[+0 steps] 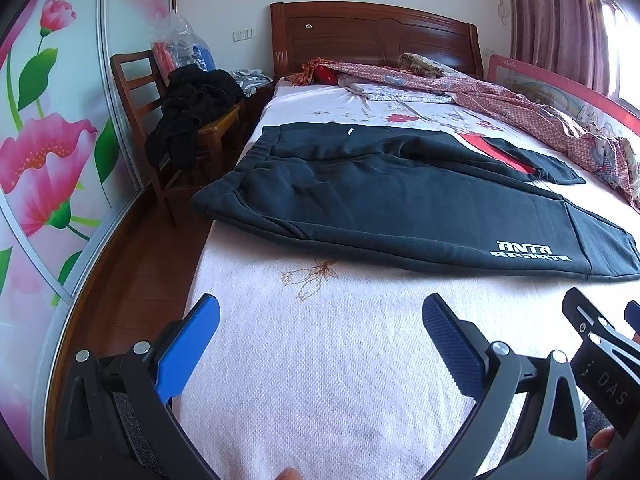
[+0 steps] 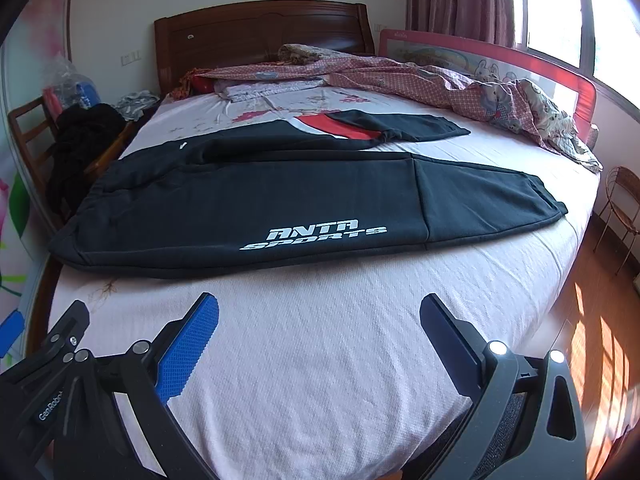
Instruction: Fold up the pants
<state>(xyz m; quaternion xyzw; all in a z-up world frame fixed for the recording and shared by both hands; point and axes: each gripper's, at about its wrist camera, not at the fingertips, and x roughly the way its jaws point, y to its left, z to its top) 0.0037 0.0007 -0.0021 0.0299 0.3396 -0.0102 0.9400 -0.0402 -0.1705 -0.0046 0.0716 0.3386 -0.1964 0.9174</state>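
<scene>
Pants [image 1: 400, 196] lie spread flat across the bed [image 1: 320, 360], ahead of both tools and well apart from them, with a strip of bare pink cover between. Their waistband sits ahead and to the left of the left tool [image 1: 320, 344], at the bed's left edge, and the legs run off to the right, the nearer leg showing white lettering and the farther one, with a red and white panel, angled away toward the headboard. Laid out like this, seemingly so that waist and cuffs are each within reach of one tool, the garment looks ready for a first fold, which I judge has not yet begun. The left tool is spread wide, its blue pads [image 1: 188, 348] far apart, holding nothing and touching nothing. The right tool [image 2: 320, 344] stands just as wide and empty beside it, over the bare cover. A crumpled quilt [image 2: 460, 84] lies beyond the pants, far from both tools.
</scene>
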